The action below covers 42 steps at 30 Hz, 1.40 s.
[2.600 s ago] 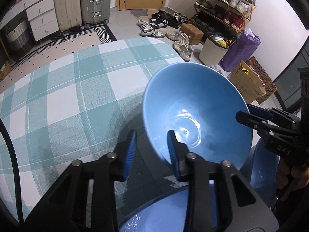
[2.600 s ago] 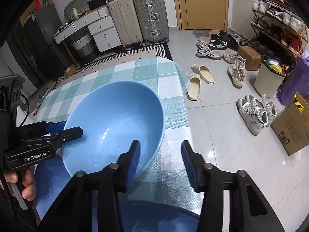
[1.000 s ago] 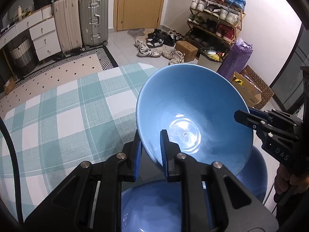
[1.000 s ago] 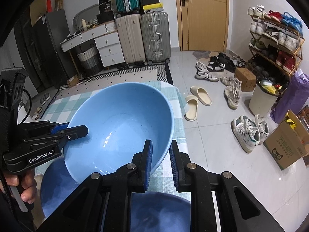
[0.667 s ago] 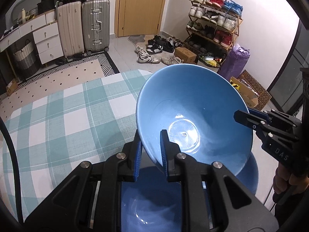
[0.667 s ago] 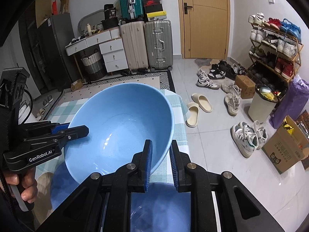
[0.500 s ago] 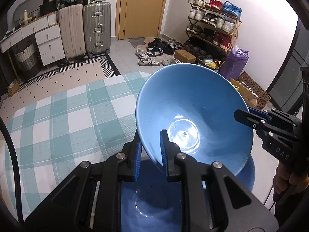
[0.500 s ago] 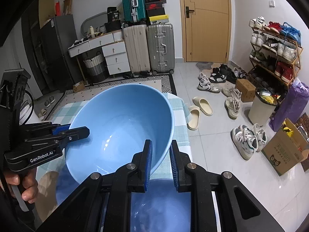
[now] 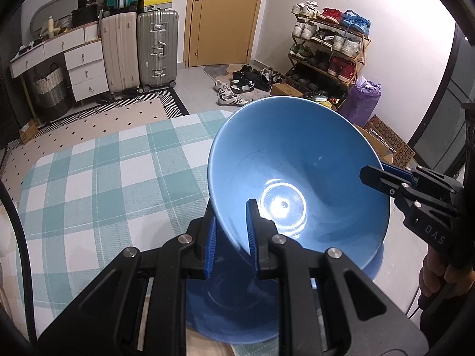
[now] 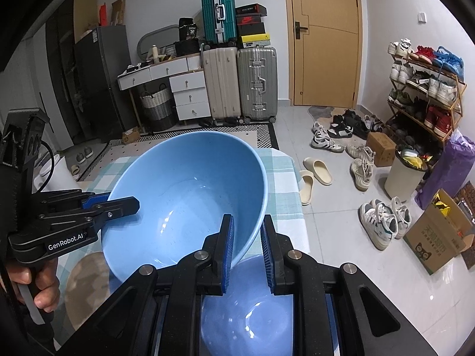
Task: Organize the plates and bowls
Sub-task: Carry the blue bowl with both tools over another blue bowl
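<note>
Left wrist view: the left gripper (image 9: 231, 238) is clamped on the near rim of the bowl (image 9: 299, 178), one blue pad inside the wall, the other outside. The bowl is up in the air, tilted so its glossy inside faces the camera. Across on the far rim, the right gripper (image 9: 375, 175) pinches too, a hand (image 9: 442, 276) wrapped round its grip. Beneath the bowl sits a second bowl (image 9: 237, 302), blue as well, on the checked cloth (image 9: 98, 184) of the table. Behind: suitcases (image 9: 142, 50), a door (image 9: 222, 14), a shoe rack (image 9: 326, 50).

Right wrist view: the right gripper (image 10: 248, 250) is closed on the bowl's (image 10: 184, 198) near rim, pads on either side of the wall. The bowl is tipped, with its far rim higher than the near one. At its left edge comes the left gripper (image 10: 118, 203), its fingers closed on the rim there, with a hand (image 10: 44, 284) on the handle. So both tools carry the one bowl, on opposite sides. The second bowl (image 10: 252, 311) lies below, right under the gripper body, a highlight in its bottom. A wooden patch (image 10: 83, 279) shows at the left beside the cloth (image 10: 288, 195). On the floor at the right: slippers (image 10: 314, 178), sneakers (image 10: 383, 219), a cardboard box (image 10: 439, 234).
</note>
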Each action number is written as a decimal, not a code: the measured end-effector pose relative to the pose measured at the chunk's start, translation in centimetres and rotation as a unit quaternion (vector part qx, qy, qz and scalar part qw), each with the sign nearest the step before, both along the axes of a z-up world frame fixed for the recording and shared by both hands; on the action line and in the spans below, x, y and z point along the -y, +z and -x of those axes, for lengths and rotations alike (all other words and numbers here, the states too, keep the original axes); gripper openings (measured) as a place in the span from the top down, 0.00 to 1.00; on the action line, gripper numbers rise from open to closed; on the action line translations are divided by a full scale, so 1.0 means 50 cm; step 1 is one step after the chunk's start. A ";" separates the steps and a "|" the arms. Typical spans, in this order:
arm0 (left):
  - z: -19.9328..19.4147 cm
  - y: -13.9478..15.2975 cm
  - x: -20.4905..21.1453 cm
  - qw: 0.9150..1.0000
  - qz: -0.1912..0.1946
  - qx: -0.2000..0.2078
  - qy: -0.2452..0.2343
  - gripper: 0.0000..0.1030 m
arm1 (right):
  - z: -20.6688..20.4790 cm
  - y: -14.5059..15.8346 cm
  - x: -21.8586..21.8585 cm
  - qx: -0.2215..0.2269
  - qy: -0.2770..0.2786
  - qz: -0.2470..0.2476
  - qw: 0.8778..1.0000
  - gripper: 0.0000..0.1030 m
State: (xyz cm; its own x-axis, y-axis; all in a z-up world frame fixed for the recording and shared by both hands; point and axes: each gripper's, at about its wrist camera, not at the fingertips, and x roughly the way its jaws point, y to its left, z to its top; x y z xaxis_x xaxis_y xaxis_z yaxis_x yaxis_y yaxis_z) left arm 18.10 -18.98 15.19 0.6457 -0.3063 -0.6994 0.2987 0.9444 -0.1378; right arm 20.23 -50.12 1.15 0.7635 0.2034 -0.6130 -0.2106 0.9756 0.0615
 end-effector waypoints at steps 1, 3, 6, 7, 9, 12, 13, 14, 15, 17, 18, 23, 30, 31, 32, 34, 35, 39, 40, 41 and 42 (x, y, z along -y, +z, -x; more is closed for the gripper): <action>0.010 0.002 -0.003 1.000 0.001 0.002 0.001 0.85 | 0.007 0.001 -0.004 0.002 0.001 0.000 1.000 0.82; 0.031 0.006 -0.006 1.000 0.001 0.005 0.003 0.85 | 0.021 0.002 -0.011 0.005 0.002 0.001 1.000 0.82; 0.058 0.009 -0.014 1.000 0.003 0.009 0.007 0.85 | 0.044 0.002 -0.022 0.008 0.006 0.002 1.000 0.82; 0.068 0.009 -0.016 1.000 0.003 0.010 0.008 0.85 | 0.047 -0.001 -0.026 0.008 0.007 0.003 1.000 0.82; 0.087 0.008 -0.023 1.000 0.004 0.011 0.010 0.85 | 0.062 -0.005 -0.034 0.009 0.010 0.005 1.000 0.82; 0.113 0.002 -0.034 1.000 0.002 0.011 0.015 0.85 | 0.077 -0.011 -0.046 0.011 0.014 0.005 1.000 0.82; 0.121 0.000 -0.037 1.000 0.002 0.011 0.017 0.85 | 0.082 -0.013 -0.051 0.011 0.015 0.005 1.000 0.82; 0.126 -0.003 -0.041 1.000 0.002 0.011 0.019 0.85 | 0.083 -0.014 -0.054 0.011 0.017 0.005 1.000 0.82; 0.137 -0.005 -0.046 1.000 0.003 0.011 0.021 0.85 | 0.089 -0.018 -0.058 0.011 0.019 0.006 1.000 0.82; 0.143 -0.013 -0.053 1.000 0.002 0.011 0.025 0.85 | 0.097 -0.023 -0.068 0.010 0.022 0.008 1.000 0.82; 0.148 -0.017 -0.057 1.000 0.001 0.011 0.028 0.85 | 0.102 -0.026 -0.073 0.010 0.024 0.007 1.000 0.82; 0.166 -0.040 -0.074 0.999 0.000 0.007 0.039 0.85 | 0.114 -0.047 -0.095 0.004 0.033 0.012 0.999 0.82; 0.169 -0.075 -0.088 0.999 -0.013 0.002 0.047 0.85 | 0.117 -0.079 -0.118 -0.007 0.038 0.016 0.999 0.81; 0.165 -0.079 -0.089 0.999 -0.015 0.001 0.047 0.85 | 0.114 -0.083 -0.118 -0.009 0.039 0.016 0.999 0.81; 0.164 -0.083 -0.089 0.999 -0.016 0.001 0.047 0.85 | 0.110 -0.086 -0.119 -0.011 0.039 0.016 0.999 0.81; 0.161 -0.094 -0.092 0.999 -0.020 0.000 0.049 0.85 | 0.107 -0.097 -0.125 -0.012 0.040 0.018 0.999 0.81; 0.156 -0.099 -0.094 0.998 -0.021 -0.001 0.051 0.85 | 0.107 -0.096 -0.123 -0.013 0.040 0.019 0.999 0.81; 0.144 -0.118 -0.098 0.998 -0.031 -0.002 0.055 0.85 | 0.104 -0.115 -0.136 -0.017 0.040 0.028 0.999 0.81; 0.143 -0.122 -0.098 0.998 -0.032 -0.003 0.056 0.85 | 0.104 -0.120 -0.138 -0.017 0.040 0.029 0.999 0.81; 0.141 -0.126 -0.099 0.998 -0.033 -0.004 0.055 0.85 | 0.103 -0.123 -0.141 -0.017 0.040 0.030 0.999 0.81; 0.139 -0.132 -0.098 0.998 -0.037 -0.003 0.054 0.85 | 0.102 -0.128 -0.143 -0.017 0.040 0.031 0.999 0.81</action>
State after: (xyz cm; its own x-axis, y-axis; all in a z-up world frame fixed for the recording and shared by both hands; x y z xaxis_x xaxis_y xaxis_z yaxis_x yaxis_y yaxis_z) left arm 11.16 -14.09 8.61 0.6678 -0.1828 -0.7215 0.1946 0.9785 -0.0678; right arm 15.11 -42.97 -5.23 0.7244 0.2230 -0.6523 -0.2865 0.9580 0.0094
